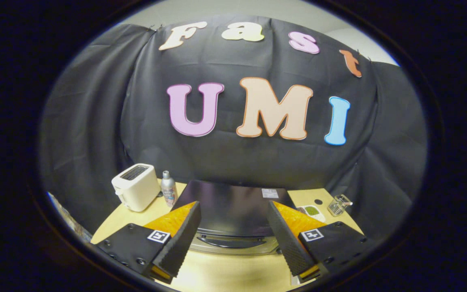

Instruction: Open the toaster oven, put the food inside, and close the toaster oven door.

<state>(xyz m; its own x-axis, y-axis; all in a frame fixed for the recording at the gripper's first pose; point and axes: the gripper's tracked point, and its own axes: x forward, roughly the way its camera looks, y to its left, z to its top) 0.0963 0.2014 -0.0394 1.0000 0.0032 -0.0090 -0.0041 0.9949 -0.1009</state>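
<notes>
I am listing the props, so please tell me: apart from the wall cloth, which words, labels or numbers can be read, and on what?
Bottle: label print too blurred to read.
White sticker on the toaster oven: too small to read.
Square markers on the gripper: patterns, no words.
The gripper is open, the oven handle between its fingers.
Nothing is readable.

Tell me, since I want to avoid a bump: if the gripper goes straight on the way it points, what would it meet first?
Probably the toaster oven: the open gripper has its fingers spread either side of the oven's top, with the door handle between them. Depth is unclear, so it might pass over the top toward the wall.
</notes>
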